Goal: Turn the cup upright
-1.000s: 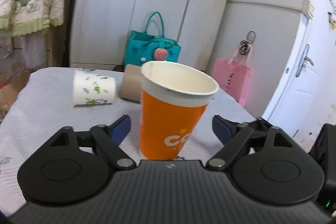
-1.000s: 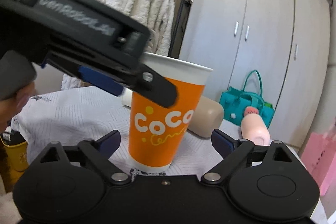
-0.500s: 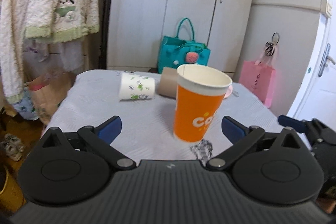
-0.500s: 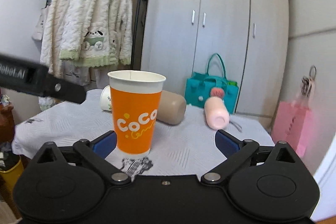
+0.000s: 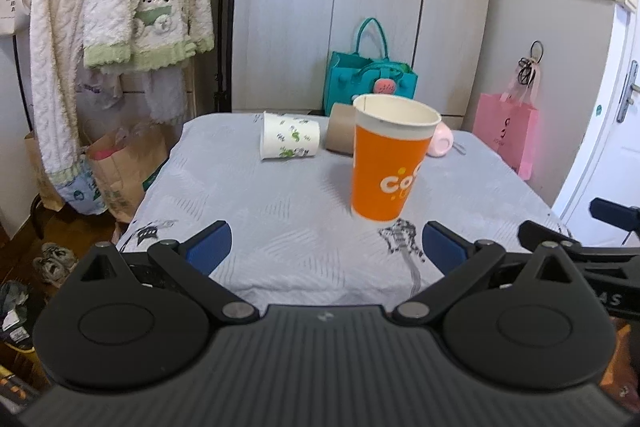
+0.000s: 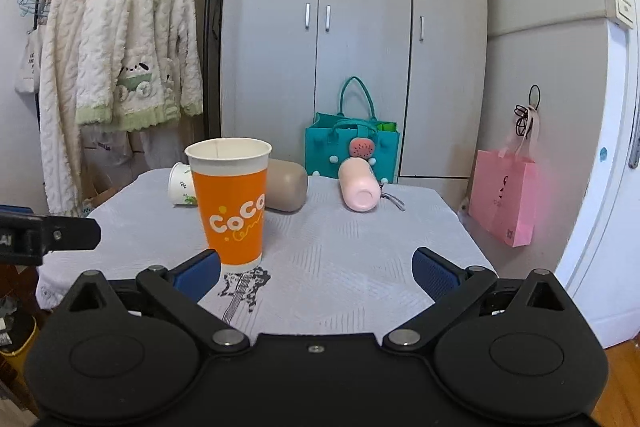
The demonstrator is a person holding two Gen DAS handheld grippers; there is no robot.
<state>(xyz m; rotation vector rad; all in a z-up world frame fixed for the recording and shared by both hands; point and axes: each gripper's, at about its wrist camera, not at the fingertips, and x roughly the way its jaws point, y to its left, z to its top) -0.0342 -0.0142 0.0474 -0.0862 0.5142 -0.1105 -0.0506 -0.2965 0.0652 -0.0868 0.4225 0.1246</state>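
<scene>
An orange paper cup (image 5: 386, 163) stands upright on the grey table (image 5: 280, 211), mouth up; it also shows in the right wrist view (image 6: 234, 203). My left gripper (image 5: 324, 247) is open and empty, back from the cup near the table's front edge. My right gripper (image 6: 316, 271) is open and empty, with the cup just beyond its left finger. The left gripper's side (image 6: 48, 235) shows at the left edge of the right wrist view.
A white cup with green print (image 5: 290, 141), a tan cup (image 6: 286, 191) and a pink cup (image 6: 358, 185) lie on their sides at the table's back. A teal bag (image 6: 352, 147), a pink bag (image 6: 504, 199), a wardrobe and hanging clothes (image 5: 120, 7) stand around.
Both grippers have pulled back from the orange cup, which stays upright on the table. The left gripper no longer brackets it and has moved out of the right wrist view's centre.
</scene>
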